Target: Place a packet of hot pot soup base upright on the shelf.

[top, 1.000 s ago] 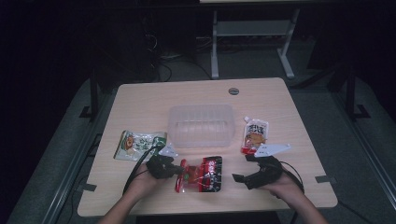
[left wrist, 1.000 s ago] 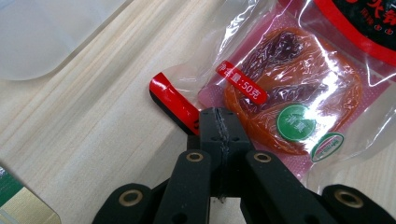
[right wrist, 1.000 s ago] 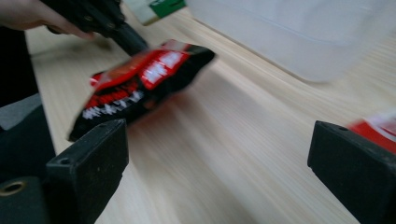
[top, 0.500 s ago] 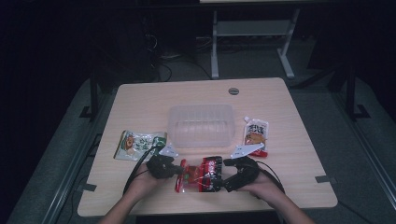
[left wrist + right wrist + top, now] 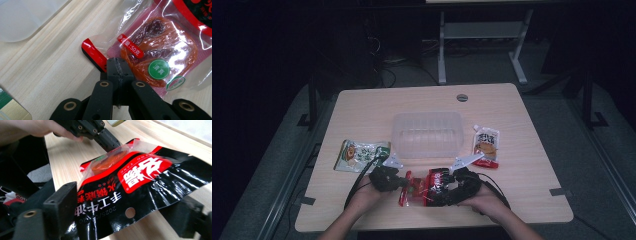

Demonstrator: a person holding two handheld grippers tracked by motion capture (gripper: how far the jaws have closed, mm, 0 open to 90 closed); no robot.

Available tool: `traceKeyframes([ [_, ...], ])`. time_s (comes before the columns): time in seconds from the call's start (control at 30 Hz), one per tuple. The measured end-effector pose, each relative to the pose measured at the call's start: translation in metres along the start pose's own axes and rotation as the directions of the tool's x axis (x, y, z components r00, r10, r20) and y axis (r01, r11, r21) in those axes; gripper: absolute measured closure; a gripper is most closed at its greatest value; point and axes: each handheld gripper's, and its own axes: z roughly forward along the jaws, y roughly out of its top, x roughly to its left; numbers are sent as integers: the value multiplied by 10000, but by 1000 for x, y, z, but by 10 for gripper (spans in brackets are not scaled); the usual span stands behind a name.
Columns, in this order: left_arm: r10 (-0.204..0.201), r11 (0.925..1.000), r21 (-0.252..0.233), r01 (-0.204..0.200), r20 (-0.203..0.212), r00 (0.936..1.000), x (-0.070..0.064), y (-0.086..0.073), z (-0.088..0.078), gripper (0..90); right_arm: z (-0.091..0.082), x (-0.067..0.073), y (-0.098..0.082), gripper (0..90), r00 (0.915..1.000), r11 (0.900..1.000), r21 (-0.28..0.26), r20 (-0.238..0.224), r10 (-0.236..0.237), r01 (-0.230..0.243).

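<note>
left gripper [image 5: 117, 65] clamped tight on red packet [image 5: 424, 186] edge, right gripper [image 5: 125, 217] jaws just been closing around the other end, not pinching yet

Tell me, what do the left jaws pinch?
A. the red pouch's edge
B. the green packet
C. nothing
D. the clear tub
A: in the left gripper view the left gripper has its jaws shut on the red pouch's clear edge, on the table.
</note>
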Motion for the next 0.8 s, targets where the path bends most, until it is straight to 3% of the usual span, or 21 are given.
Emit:
traceKeyframes([
  [0.03,-163,9998,-135,162,-14,9999,-1,0,1,899,-1,0,0,219,10000,10000,-42,-25,13,-13],
  [0.2,-43,10000,-29,43,-99,9999,-2,0,0,899,0,1,0,297,9997,9997,86,-103,233,-232],
  [0.37,-58,10000,-46,58,-91,9999,-2,0,0,899,-2,0,0,444,9997,9997,-59,75,226,-226],
  [0.57,-106,9999,-66,105,-93,9999,-3,1,1,899,4,0,3,535,9997,9997,-43,39,241,-240],
  [0.7,-170,9996,-214,168,-85,9998,-3,-1,1,899,10,2,6,475,9998,9996,268,201,9,-15],
  [0.8,-177,9997,-190,175,-88,9998,-2,-1,1,899,4,-1,5,468,9996,9996,201,179,214,-218],
])
